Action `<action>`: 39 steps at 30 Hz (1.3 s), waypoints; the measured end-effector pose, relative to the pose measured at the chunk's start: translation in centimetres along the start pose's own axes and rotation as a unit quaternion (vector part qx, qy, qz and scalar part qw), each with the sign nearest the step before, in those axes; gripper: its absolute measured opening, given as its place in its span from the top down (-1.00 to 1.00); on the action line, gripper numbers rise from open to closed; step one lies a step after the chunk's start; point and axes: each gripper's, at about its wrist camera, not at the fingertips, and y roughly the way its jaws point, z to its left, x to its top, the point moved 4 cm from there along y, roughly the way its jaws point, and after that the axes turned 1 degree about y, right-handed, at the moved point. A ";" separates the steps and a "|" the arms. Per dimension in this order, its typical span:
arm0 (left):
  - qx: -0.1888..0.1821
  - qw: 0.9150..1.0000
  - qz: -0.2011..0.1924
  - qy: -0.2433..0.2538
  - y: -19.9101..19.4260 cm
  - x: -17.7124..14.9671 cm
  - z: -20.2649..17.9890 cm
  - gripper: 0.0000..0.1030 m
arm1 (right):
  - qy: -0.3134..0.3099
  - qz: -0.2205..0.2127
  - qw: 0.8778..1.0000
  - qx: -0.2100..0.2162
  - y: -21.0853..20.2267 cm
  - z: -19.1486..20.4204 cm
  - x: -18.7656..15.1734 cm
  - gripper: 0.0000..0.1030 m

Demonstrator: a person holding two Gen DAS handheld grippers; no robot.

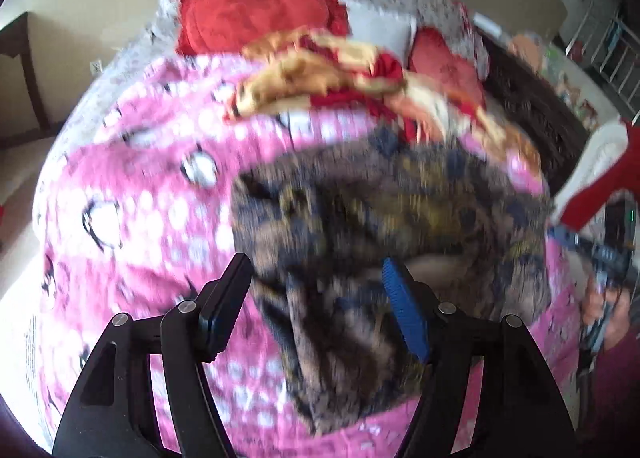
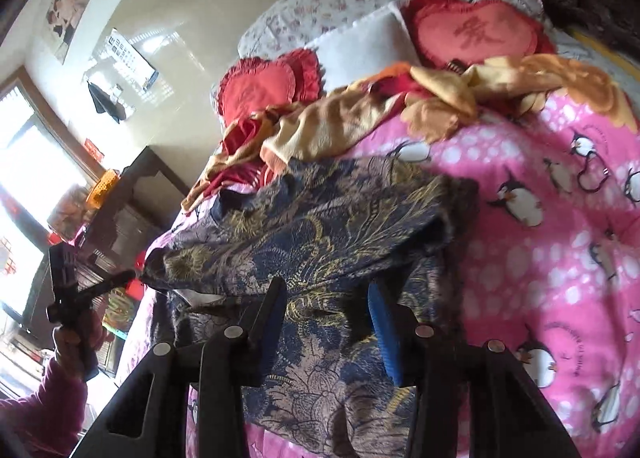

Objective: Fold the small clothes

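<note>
Nearest, at the bottom of each wrist view: left gripper [image 1: 316, 294] and right gripper [image 2: 328, 310], jaws spread apart, nothing clamped. Just beyond both, centre frame: a blue-and-gold floral garment [image 2: 320, 226], rumpled on a pink penguin-print quilt [image 2: 560, 186]. Farther up the frame: a heap of orange and red clothes [image 2: 440, 98]. At the far end, top of frame: red heart-shaped cushions [image 2: 476, 30] flanking a white pillow [image 2: 360, 46].
</note>
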 end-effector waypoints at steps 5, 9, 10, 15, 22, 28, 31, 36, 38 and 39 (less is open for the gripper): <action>0.014 0.995 0.058 0.074 3.6 -2.6 -2.5 -0.32 | 0.013 0.038 0.999 0.004 3.8 0.0 1.1 0.19; 0.035 0.992 0.060 0.110 6.4 0.0 -3.8 -0.32 | 0.012 0.015 1.000 0.007 5.8 0.1 4.8 0.20; 0.038 0.993 0.052 0.101 6.7 1.4 -3.6 -0.32 | 0.017 0.009 1.000 0.002 6.6 -0.1 5.8 0.19; -0.009 1.000 0.003 -0.023 6.2 8.5 -0.2 -0.32 | 0.027 -0.040 0.998 -0.043 8.1 -1.2 9.4 0.19; 0.008 0.997 -0.028 -0.065 5.6 11.8 2.9 -0.32 | -0.098 -0.007 0.994 0.057 6.3 8.2 6.0 0.14; 0.012 0.995 -0.035 -0.095 4.3 10.8 4.9 -0.32 | -0.327 0.074 0.938 0.088 10.6 17.7 -2.1 0.03; 0.007 0.996 -0.040 -0.082 3.0 9.7 5.0 -0.32 | -0.406 0.123 0.902 0.085 13.7 20.4 -5.5 0.03; 0.020 0.997 -0.041 -0.055 1.4 7.8 5.4 -0.32 | -0.470 0.115 0.875 0.008 16.8 20.6 -5.9 0.95; 0.022 0.998 -0.042 -0.050 1.0 7.1 5.7 -0.32 | -0.425 0.087 0.901 0.013 16.6 20.3 -3.1 0.94; 0.020 0.998 -0.042 -0.047 1.0 6.8 5.8 -0.32 | -0.407 0.076 0.910 0.017 16.4 20.2 -1.9 0.94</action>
